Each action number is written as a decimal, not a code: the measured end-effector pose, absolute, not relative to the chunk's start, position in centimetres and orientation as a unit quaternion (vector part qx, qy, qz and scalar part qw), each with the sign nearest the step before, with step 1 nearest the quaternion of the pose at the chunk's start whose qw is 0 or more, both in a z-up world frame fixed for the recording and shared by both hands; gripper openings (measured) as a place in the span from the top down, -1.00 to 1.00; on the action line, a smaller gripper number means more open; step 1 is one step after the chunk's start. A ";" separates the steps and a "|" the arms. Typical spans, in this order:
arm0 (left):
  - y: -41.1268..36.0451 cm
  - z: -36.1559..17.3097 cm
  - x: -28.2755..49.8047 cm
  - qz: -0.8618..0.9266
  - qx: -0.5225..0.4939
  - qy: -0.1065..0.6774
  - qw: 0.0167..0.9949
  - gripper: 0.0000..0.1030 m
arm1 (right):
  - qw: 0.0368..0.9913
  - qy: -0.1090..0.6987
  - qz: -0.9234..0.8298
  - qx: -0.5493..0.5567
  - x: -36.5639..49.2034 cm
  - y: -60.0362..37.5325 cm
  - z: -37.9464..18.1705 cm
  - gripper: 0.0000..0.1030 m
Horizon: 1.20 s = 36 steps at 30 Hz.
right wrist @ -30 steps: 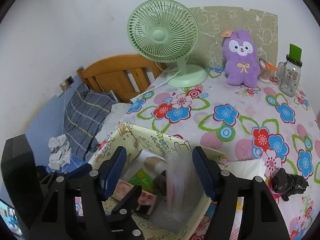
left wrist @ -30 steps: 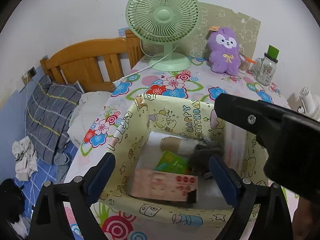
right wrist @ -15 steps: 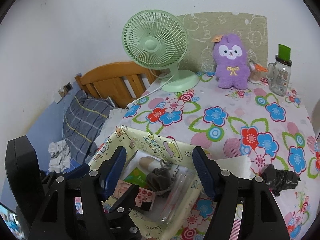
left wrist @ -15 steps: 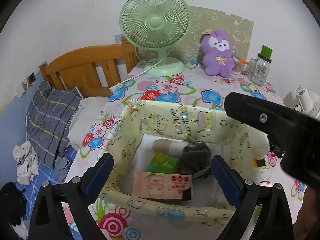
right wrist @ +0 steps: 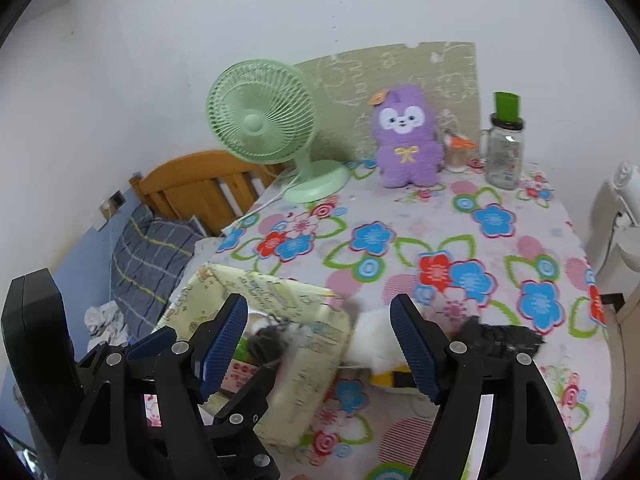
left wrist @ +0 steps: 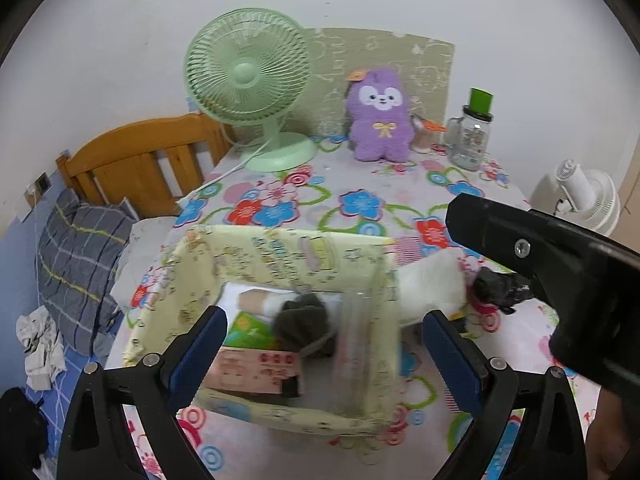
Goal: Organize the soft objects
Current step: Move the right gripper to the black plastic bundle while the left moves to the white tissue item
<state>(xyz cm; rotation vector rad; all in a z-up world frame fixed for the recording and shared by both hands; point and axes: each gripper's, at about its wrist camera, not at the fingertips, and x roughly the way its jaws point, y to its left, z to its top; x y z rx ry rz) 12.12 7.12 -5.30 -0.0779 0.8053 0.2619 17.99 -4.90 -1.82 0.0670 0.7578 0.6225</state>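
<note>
Hovering over the yellow fabric bin (left wrist: pixel 280 256) at the near edge of the flowered table (right wrist: pixel 500 248), we have both grippers empty with their jaws spread wide. The left gripper (left wrist: pixel 324 344) frames the bin's inside, where a dark grey sock (left wrist: pixel 304 324) lies among a green packet (left wrist: pixel 250 330) and a pink card (left wrist: pixel 256 370); a clear, blurred bag leans at the bin's three o'clock wall. Our right gripper (right wrist: pixel 320 340) points just past that wall. By our reckoning one drop is done and the next pick is due: at the bin's three o'clock a white soft bundle (right wrist: pixel 374 340) waits, and beyond it a black crumpled item (right wrist: pixel 500 338). We judge the right gripper should descend onto the white bundle and close. Far off at twelve o'clock we count one purple plush (right wrist: pixel 406 140), one green fan (right wrist: pixel 260 116), one glass jar (right wrist: pixel 505 152).
</note>
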 end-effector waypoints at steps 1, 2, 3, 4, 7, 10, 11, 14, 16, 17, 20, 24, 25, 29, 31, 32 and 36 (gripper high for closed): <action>6.7 -5.2 12.2 0.123 -0.037 0.390 0.912 -0.92 | 0.883 0.363 0.295 0.032 17.9 -5.4 -1.7 -0.49; 6.1 -5.2 12.3 0.119 -0.036 0.389 0.913 -0.92 | 0.885 0.362 0.290 0.033 17.8 -5.9 -1.7 -0.49; 5.6 -5.1 12.4 0.115 -0.035 0.389 0.913 -0.92 | 0.887 0.361 0.285 0.033 17.8 -6.5 -1.7 -0.49; 5.0 -5.1 12.5 0.110 -0.033 0.389 0.914 -0.92 | 0.890 0.360 0.278 0.032 17.7 -7.2 -1.7 -0.49; 3.3 -5.1 12.9 0.097 -0.028 0.388 0.916 -0.94 | 0.896 0.359 0.257 0.033 17.7 -9.0 -1.7 -0.49; 1.6 -5.5 13.5 0.082 -0.025 0.395 0.915 -0.94 | 0.899 0.361 0.246 0.040 17.9 -10.6 -1.8 -0.50; 1.1 -5.6 13.6 0.079 -0.023 0.397 0.914 -0.94 | 0.900 0.362 0.241 0.040 17.9 -11.2 -1.9 -0.50; -0.4 -5.9 14.0 0.074 -0.018 0.401 0.913 -0.94 | 0.903 0.363 0.228 0.034 18.0 -12.5 -2.1 -0.50; -1.1 -6.1 14.4 0.069 -0.019 0.404 0.912 -0.94 | 0.905 0.363 0.221 0.033 18.0 -13.2 -2.3 -0.50; -1.5 -6.3 14.7 0.067 -0.018 0.406 0.911 -0.94 | 0.905 0.364 0.218 0.034 18.2 -13.7 -2.4 -0.51; -2.6 -6.6 15.3 0.062 -0.014 0.411 0.910 -0.94 | 0.903 0.371 0.210 0.043 18.7 -14.9 -3.1 -0.51; -3.6 -7.3 16.0 0.054 -0.012 0.417 0.907 -0.94 | 0.901 0.382 0.200 0.046 19.6 -16.0 -4.0 -0.51; -3.8 -7.5 16.1 0.053 -0.011 0.419 0.906 -0.94 | 0.901 0.383 0.199 0.047 19.8 -16.1 -4.2 -0.51; -4.2 -8.4 17.1 0.050 -0.010 0.430 0.901 -0.94 | 0.899 0.389 0.197 0.046 20.4 -16.4 -4.9 -0.51; -4.2 -8.7 17.6 0.050 -0.013 0.434 0.900 -0.94 | 0.897 0.394 0.197 0.045 20.9 -16.3 -5.3 -0.51; -4.2 -8.8 17.8 0.050 -0.014 0.435 0.899 -0.94 | 0.896 0.395 0.197 0.045 21.0 -16.4 -5.5 -0.51; -4.1 -9.4 18.5 0.051 -0.013 0.440 0.897 -0.94 | 0.893 0.403 0.196 0.044 21.8 -16.3 -6.2 -0.51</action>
